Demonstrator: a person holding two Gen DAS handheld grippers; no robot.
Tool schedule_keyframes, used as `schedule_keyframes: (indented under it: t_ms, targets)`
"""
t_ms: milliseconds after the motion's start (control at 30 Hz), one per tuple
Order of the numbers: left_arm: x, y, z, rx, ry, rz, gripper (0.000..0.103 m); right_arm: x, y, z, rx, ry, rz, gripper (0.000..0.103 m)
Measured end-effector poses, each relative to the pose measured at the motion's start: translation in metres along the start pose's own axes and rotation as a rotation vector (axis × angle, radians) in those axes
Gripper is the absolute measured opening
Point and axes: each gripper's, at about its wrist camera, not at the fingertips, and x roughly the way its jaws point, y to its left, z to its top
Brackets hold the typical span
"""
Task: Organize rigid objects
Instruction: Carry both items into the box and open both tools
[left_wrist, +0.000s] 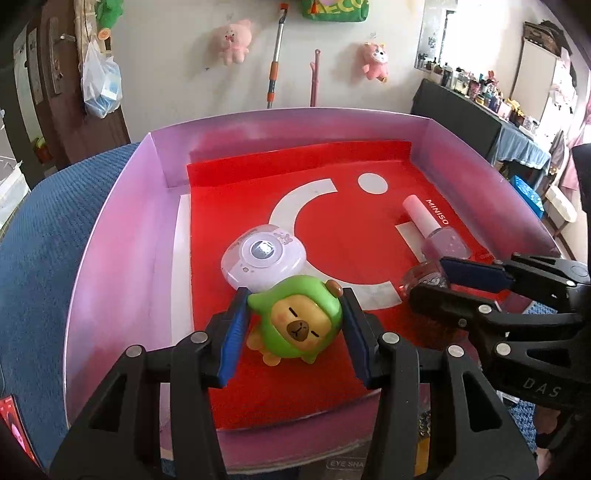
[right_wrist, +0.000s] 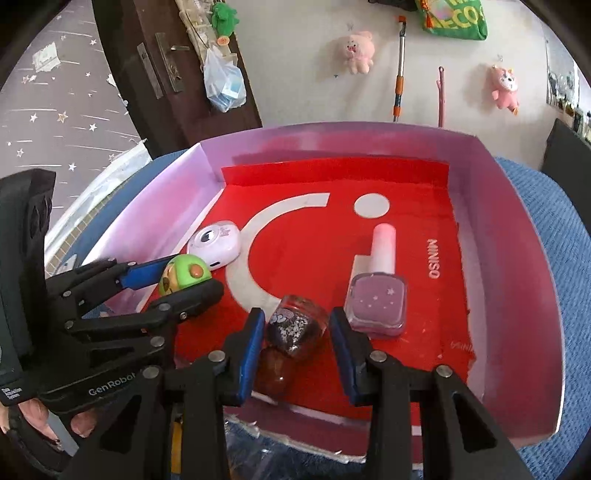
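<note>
Two tongs in tray (left_wrist: 122, 229), left (left_wrist: 293, 325) clamping upright capybara toy (left_wrist: 295, 321), right (right_wrist: 297, 341) clamping glitter bottle (right_wrist: 295, 328), cap nearest camera.

A green-hooded tan capybara figure (left_wrist: 295, 325) sits on the red liner with white marks (left_wrist: 332, 236) inside a lilac box (left_wrist: 122, 236), beside a pink star-speckled bottle (right_wrist: 378, 295).

Both grippers tilt downward side by side, left gripper (left_wrist: 295, 325) and right gripper (right_wrist: 297, 347), each with jaws clamped on something.
</note>
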Motion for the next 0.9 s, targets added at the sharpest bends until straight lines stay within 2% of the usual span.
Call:
schedule_keyframes:
  t_ms: [367, 900]
  targets:
    - [0.012, 0.005, 0.012, -0.018, 0.008, 0.028, 0.046, -0.001, -0.019, 0.012, 0.04, -0.035, -0.079, 0.039]
    - [0.012, 0.004, 0.014, -0.013, 0.016, 0.036, 0.046, 0.004, -0.016, 0.015, 0.049, -0.027, -0.074, 0.038]
